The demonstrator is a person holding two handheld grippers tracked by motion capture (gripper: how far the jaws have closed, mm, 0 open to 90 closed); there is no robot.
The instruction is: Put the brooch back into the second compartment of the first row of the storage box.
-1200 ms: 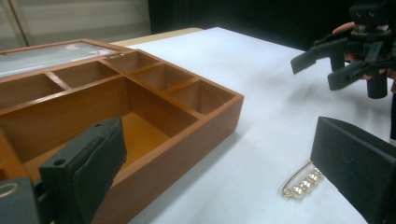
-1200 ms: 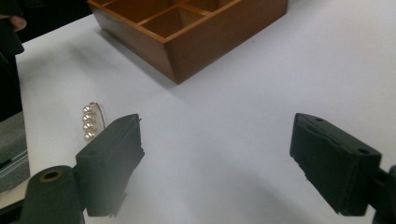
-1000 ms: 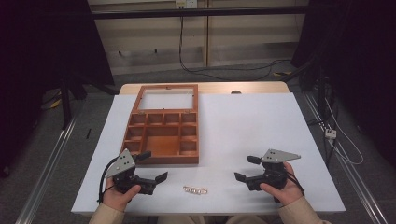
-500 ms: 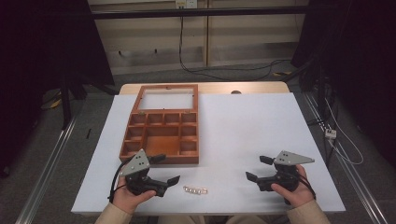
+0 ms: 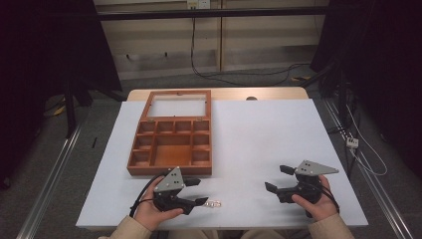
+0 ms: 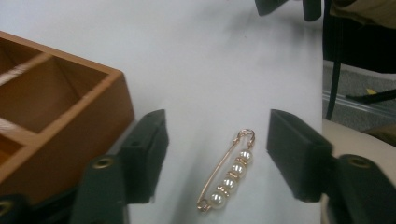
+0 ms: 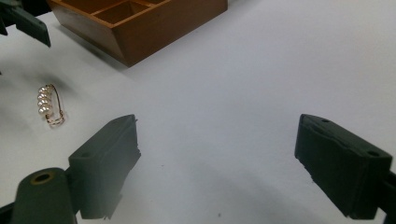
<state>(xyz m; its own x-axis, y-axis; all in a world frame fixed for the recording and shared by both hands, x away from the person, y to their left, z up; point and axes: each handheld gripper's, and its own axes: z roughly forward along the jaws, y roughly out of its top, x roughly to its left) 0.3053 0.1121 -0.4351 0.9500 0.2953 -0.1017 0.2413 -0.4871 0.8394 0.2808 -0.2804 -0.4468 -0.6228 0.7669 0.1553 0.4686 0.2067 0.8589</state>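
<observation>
A gold pin with several pearls [image 6: 229, 175] lies flat on the white table near its front edge, seen small in the high view as the pin [image 5: 215, 203]. My left gripper [image 6: 217, 154] is open and its two jaws stand on either side of the pin without touching it. In the high view the left gripper [image 5: 198, 192] sits just left of the pin. My right gripper [image 5: 276, 179] is open over bare table at the front right, with nothing between its jaws. The pin [image 7: 48, 106] lies far left in the right gripper view.
A brown wooden box [image 5: 171, 168] with several compartments and an open framed lid [image 5: 176, 93] stands left of centre, its front wall close behind my left gripper. The box corner [image 6: 70, 126] is just left of the left jaw. Dark floor and cables surround the table.
My left gripper has moved right and forward, closing in on the pin until its jaws straddle it. My right gripper has drifted slightly right and toward the front edge.
</observation>
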